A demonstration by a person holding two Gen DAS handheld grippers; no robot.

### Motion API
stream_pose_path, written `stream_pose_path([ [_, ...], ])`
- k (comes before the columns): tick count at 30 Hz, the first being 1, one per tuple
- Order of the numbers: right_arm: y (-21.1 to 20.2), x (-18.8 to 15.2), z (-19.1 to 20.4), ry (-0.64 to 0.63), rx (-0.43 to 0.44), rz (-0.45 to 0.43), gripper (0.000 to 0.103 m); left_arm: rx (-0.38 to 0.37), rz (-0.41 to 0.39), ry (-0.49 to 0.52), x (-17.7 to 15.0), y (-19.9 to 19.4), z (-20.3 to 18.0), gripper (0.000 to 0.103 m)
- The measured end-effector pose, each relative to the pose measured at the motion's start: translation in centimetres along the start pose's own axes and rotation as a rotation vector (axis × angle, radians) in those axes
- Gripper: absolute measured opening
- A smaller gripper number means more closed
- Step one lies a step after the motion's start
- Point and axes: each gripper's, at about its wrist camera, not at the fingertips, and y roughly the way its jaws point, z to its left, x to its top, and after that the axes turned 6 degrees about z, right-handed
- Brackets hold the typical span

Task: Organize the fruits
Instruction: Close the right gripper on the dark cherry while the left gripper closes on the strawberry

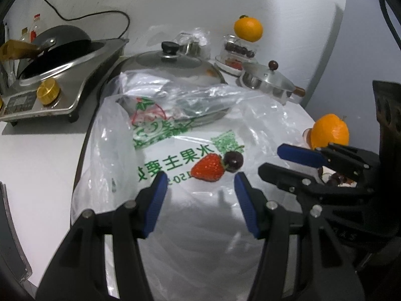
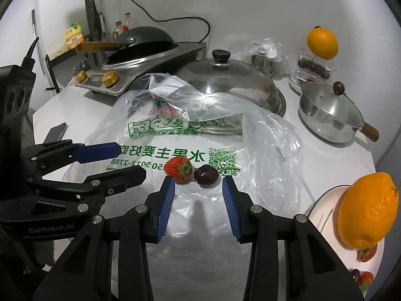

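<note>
Strawberry (image 2: 178,170) and cherry (image 2: 206,176) lie touching, seemingly just beyond the spread, empty right gripper (image 2: 198,184).

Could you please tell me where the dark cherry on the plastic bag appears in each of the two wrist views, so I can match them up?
Left wrist view: the cherry sits just right of centre, touching the strawberry on its left.
Right wrist view: the cherry sits at centre, right of the strawberry, just ahead of the open fingertips.
Shared landmark: the glass-topped pan lid behind the plastic bag.
</note>
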Motion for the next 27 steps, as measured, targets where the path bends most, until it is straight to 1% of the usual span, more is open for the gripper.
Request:
stream_pose_path([
  [9, 2.1, 0.7, -0.4, 0.007, -0.009, 0.034, 0.042, -0.001, 0.017, -0.023, 0.2, 1.3, 1.2, 0.057],
  [13, 3.0, 1.0, -0.9, 0.035, -0.023, 0.052, 0.042, -0.005, 0.022, -0.030, 0.3, 1.7, 1.6, 0.057],
  [27, 5.0, 1.6, -1.0, 0.062, -0.042, 0.090, 0.042, -0.017, 0.029, -0.047, 0.2, 2.5, 2.9, 0.057],
])
